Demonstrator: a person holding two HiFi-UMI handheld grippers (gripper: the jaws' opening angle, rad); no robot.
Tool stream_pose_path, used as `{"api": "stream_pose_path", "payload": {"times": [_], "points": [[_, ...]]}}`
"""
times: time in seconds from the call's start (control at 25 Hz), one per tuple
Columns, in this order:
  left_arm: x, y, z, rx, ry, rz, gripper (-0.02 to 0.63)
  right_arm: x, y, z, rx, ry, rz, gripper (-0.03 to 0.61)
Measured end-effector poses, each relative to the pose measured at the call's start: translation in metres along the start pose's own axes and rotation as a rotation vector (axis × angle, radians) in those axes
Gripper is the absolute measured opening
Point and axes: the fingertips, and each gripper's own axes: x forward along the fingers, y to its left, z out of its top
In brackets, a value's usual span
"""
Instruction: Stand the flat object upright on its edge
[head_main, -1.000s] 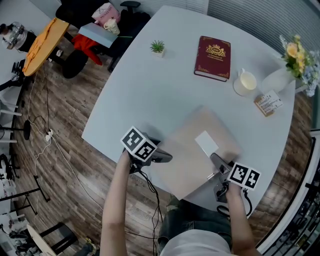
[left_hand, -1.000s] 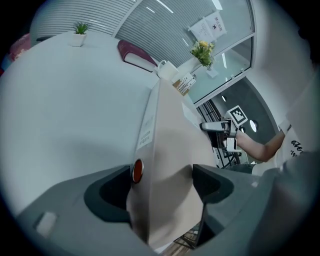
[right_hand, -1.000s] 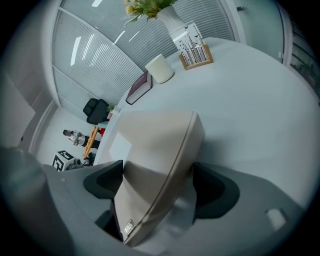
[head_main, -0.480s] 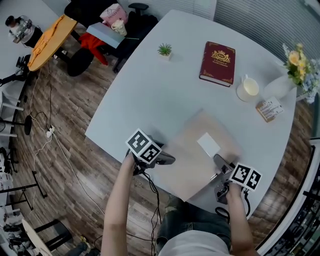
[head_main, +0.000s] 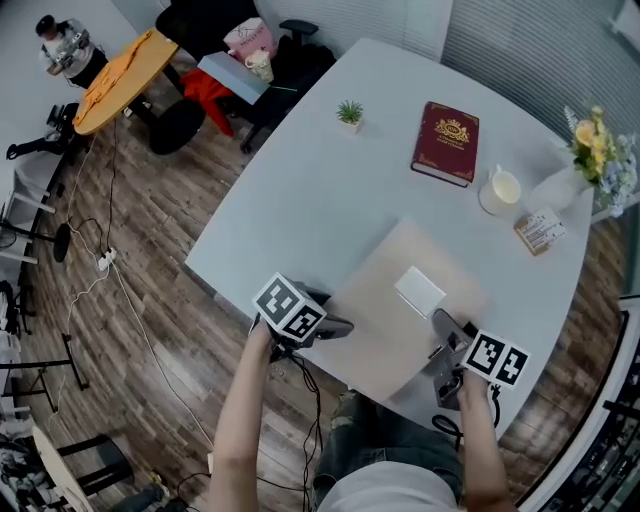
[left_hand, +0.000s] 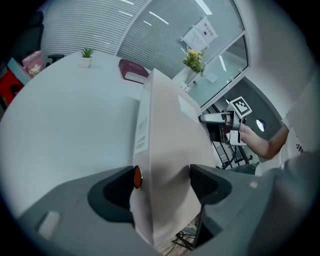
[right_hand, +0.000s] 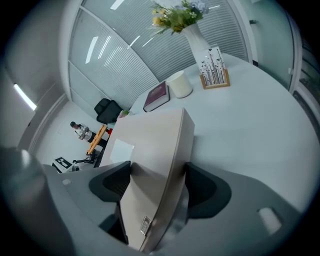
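Observation:
A flat beige box (head_main: 395, 305) with a white label lies tilted over the near edge of the white table (head_main: 300, 200). My left gripper (head_main: 335, 325) is shut on its left edge, and the box (left_hand: 170, 145) rises between the jaws in the left gripper view. On the opposite edge my right gripper (head_main: 445, 335) is shut on the box (right_hand: 155, 160). The box's near side is lifted, its far edge toward the table.
A red book (head_main: 446, 142), a small potted plant (head_main: 349, 113), a white mug (head_main: 499, 191), a card holder (head_main: 539, 231) and a vase of flowers (head_main: 590, 150) stand at the table's far side. Chairs and a person (head_main: 65, 45) are beyond.
The view has shifted a little. Both grippers keep their hold on the box, which stays tilted at about the same place.

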Motion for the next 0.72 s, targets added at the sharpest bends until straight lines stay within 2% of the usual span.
{"api": "stream_pose_path", "payload": {"times": [0.52, 0.72], "points": [[-0.045, -0.019, 0.012, 0.088, -0.161, 0.164, 0.354, -0.035, 0.065, 0.04, -0.25, -0.167, 0.084, 0.351], [-0.06, -0.029, 0.032, 0.111, -0.267, 0.2, 0.353, -0.054, 0.085, 0.066, -0.32, -0.251, 0.107, 0.347]]}}
